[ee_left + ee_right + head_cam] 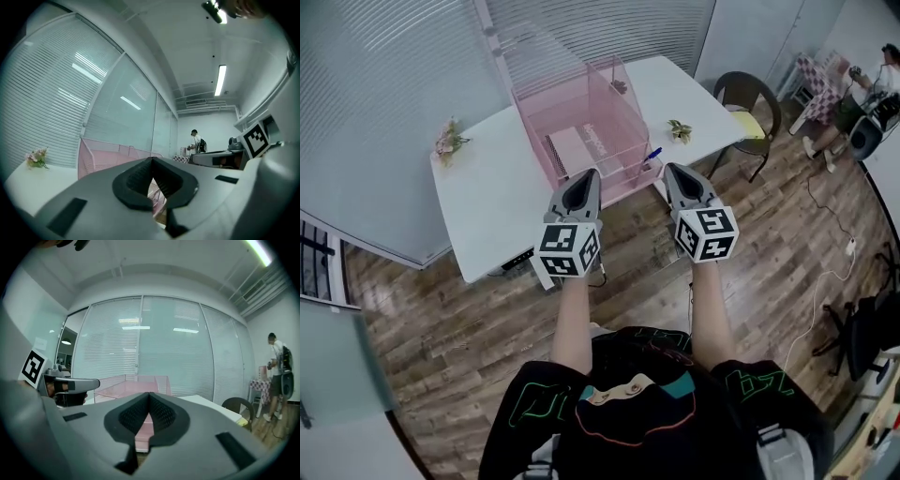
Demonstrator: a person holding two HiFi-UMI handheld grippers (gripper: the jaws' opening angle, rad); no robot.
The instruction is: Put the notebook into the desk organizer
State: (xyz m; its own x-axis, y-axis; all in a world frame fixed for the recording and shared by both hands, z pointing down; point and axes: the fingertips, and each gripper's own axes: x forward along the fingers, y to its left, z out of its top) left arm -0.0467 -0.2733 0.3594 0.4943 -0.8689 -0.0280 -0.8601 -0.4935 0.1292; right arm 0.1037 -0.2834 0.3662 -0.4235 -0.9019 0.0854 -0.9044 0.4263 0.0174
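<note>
A pink see-through desk organizer stands in the middle of the white table. A pale notebook lies flat inside it, near its front. Both grippers hover side by side in front of the table's near edge, pointing level at the organizer. My left gripper is shut with nothing between its jaws, and so is my right gripper. In the left gripper view the closed tips sit before the organizer. The right gripper view shows the shut tips in front of the organizer.
A flower sprig lies at the table's left end and a small plant at its right. A blue pen rests by the organizer. A dark chair stands right of the table. A person is at the far right.
</note>
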